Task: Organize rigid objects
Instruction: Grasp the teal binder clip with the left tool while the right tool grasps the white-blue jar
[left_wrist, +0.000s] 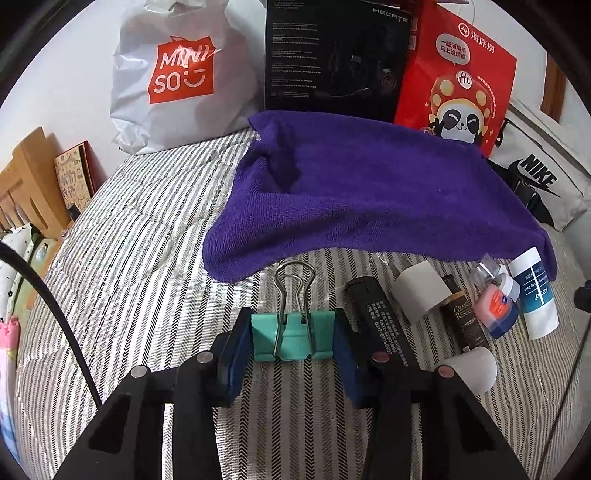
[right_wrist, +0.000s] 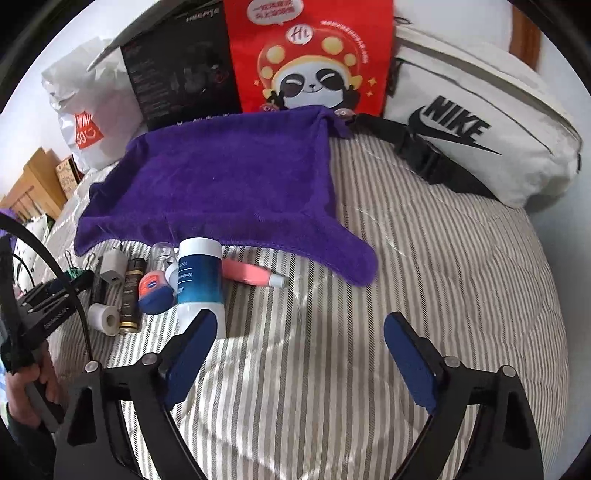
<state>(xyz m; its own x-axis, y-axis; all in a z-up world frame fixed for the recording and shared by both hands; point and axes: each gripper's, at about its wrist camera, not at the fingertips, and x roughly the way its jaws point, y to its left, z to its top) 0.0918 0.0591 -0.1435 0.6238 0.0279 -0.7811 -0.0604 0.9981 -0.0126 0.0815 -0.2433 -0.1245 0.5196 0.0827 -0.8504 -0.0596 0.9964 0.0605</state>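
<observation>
A teal binder clip (left_wrist: 295, 341) with its wire handles pointing away lies on the striped bed cover (left_wrist: 147, 258). My left gripper (left_wrist: 291, 321) is shut on it, a blue pad pressing each side. To its right lie several small items: a black stick (left_wrist: 373, 317), a white charger (left_wrist: 421, 288), a dark tube (left_wrist: 461, 317), a small jar (left_wrist: 498, 302) and a white-and-blue bottle (left_wrist: 535, 295). My right gripper (right_wrist: 301, 319) stands open above bare cover, and its left finger is beside the bottle (right_wrist: 201, 273). A pink tube (right_wrist: 251, 275) lies behind that bottle.
A purple towel (right_wrist: 229, 177) is spread across the middle of the bed. Behind it stand a white Miniso bag (left_wrist: 177, 81), a black box (left_wrist: 332, 59) and a red panda bag (right_wrist: 310, 55). A white Nike bag (right_wrist: 472, 129) lies at the right. A hand (right_wrist: 22, 387) holds the left gripper.
</observation>
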